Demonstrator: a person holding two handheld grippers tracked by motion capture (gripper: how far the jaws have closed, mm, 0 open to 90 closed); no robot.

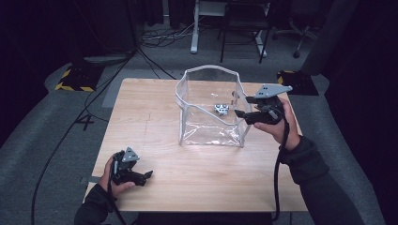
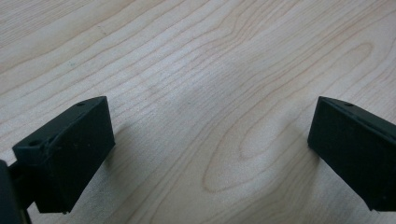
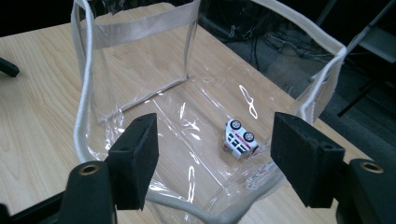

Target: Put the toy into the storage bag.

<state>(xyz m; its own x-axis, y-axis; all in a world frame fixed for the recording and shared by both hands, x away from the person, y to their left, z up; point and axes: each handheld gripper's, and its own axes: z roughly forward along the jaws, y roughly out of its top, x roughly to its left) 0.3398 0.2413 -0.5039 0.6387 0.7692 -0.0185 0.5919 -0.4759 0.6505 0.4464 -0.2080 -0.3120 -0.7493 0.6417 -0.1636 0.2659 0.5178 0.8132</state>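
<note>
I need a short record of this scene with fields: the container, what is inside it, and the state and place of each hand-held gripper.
container: clear plastic bag with a pale fabric rim, standing open on the wooden table
contents: small white toy car lying on its side on the bag's bottom
right hand-held gripper: jaws open, nothing between them, at the bag's right rim
left hand-held gripper: jaws open, empty, low over bare table near its front left corner

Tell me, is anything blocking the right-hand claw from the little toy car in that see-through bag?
Nothing visible does. The right gripper sits at the bag's open rim, jaws apart and empty, and looks straight down on the toy car, which lies on its side on the bag's floor.
</note>
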